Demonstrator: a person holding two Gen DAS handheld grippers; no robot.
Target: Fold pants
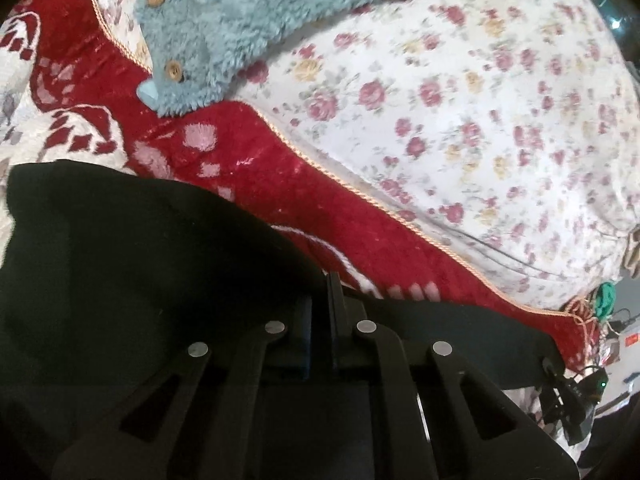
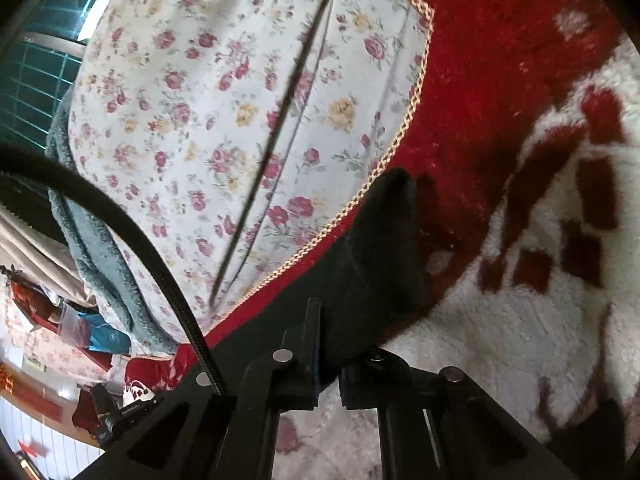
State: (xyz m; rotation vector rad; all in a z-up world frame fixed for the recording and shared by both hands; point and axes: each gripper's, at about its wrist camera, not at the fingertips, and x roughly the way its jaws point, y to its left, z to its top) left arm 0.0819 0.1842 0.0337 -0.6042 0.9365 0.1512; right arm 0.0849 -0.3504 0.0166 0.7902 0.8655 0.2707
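A bed covered by a white sheet with small pink and yellow flowers point(image 1: 460, 92) carries a red and white patterned blanket point(image 1: 256, 168), with a fluffy blue-green garment point(image 1: 240, 12) and black pants point(image 1: 120, 240) lying on top.

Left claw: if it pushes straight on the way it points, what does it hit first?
Probably the red patterned blanket just past the black pants that the left claw grips; depth is unclear.

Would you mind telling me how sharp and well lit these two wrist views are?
Left wrist view: the floral sheet is smeared by blur, and the black pants are too dark for detail. Right wrist view: the red blanket looks soft, and fisheye bends the edges.
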